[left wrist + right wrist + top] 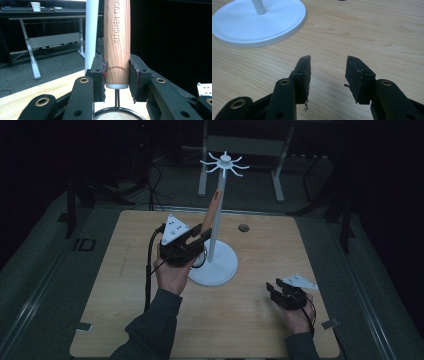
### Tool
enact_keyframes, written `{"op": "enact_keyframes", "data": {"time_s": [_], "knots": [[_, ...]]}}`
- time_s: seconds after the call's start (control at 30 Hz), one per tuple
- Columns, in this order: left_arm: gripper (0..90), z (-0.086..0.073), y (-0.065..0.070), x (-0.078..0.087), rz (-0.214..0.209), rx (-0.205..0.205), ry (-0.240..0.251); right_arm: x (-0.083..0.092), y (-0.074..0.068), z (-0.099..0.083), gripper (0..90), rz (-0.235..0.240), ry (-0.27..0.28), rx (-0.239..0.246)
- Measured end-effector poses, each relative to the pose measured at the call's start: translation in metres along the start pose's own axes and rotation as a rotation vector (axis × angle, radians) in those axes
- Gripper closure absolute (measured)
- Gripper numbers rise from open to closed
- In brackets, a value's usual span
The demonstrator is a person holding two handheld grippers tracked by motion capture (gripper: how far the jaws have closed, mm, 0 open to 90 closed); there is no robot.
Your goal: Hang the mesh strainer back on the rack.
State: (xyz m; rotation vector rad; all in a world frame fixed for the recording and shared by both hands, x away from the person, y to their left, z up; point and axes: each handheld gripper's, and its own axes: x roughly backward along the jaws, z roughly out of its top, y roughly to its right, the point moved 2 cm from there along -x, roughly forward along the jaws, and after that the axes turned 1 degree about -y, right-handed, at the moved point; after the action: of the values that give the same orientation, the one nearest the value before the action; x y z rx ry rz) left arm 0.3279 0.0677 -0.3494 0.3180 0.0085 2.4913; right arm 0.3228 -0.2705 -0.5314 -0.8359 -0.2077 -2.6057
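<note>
My right hand-held gripper [328, 75] — black jaws apart, nothing between, low over the pale wood-grain desk [125, 310]. My left hand-held gripper [117, 75] — pads clamped on the strainer's [117, 115] smooth round wooden handle [117, 42], held upright just beside the white stand's [215, 267] slim pole, spoked top beyond.

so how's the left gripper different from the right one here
The left gripper is shut on the wooden handle of a strainer; the right gripper is open, with nothing between its fingers. The left gripper is held up beside the white stand, while the right gripper sits low at the table, apart from the stand. Both are black, with a grey three-cornered plate on top.
</note>
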Motion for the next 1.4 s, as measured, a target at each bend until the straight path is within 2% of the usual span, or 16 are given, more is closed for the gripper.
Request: {"op": "enact_keyframes", "data": {"time_s": [0.5,0.77,1.03,1.4], "knots": [[68.7,0.005,-0.003,0.006,0.012,0.027,0.055,0.0,0.0,0.0,54.9,0.0,0.001,0.001],[68.7,0.008,-0.006,0.007,0.021,0.056,0.082,0.0,0.0,0.0,54.9,0.0,0.0,0.001],[68.7,0.012,-0.006,0.009,0.046,0.079,0.122,0.0,0.0,0.0,54.9,-0.001,0.001,0.002],[68.7,0.02,-0.006,0.006,0.062,0.085,0.145,0.0,0.001,0.0,54.9,-0.001,0.0,0.001]]}}
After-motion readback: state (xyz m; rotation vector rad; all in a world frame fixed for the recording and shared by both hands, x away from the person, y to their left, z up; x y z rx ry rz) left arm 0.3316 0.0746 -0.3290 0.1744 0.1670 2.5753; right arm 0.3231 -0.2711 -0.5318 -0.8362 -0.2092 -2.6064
